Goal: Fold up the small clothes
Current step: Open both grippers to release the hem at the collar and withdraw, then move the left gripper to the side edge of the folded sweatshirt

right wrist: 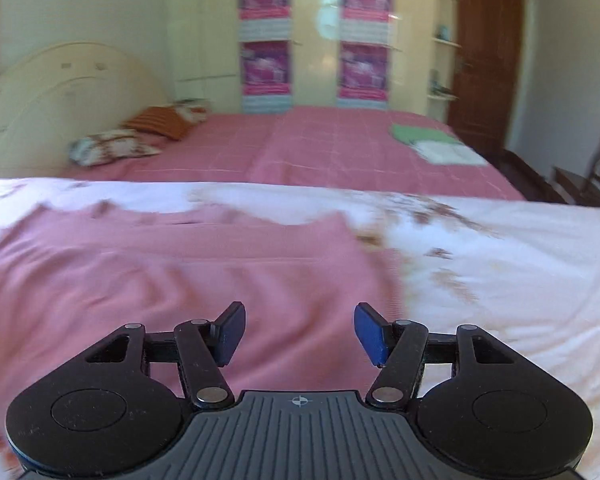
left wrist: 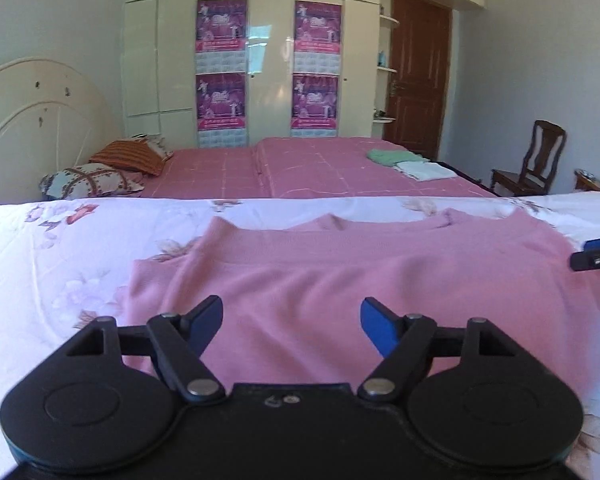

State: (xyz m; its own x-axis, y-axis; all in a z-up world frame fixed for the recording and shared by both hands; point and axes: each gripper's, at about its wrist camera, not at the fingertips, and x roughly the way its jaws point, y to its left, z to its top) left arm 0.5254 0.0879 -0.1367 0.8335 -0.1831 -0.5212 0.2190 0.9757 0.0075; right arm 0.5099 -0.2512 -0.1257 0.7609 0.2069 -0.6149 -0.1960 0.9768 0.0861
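Note:
A pink garment (left wrist: 340,276) lies spread flat on the white floral sheet (left wrist: 40,248), its ribbed hem band toward the far side. My left gripper (left wrist: 292,324) is open and empty, hovering over the garment's near left part. My right gripper (right wrist: 300,330) is open and empty over the garment's (right wrist: 160,280) near right part, close to its right edge. The right gripper's fingertips (left wrist: 596,254) show at the far right of the left wrist view. The right wrist view is blurred.
Beyond the floral sheet (right wrist: 520,280) is a bed with a pink checked cover (left wrist: 300,168), pillows (left wrist: 96,180) at its left and folded green and white clothes (left wrist: 412,164) at its right. A wardrobe, a brown door and a wooden chair (left wrist: 532,164) stand behind.

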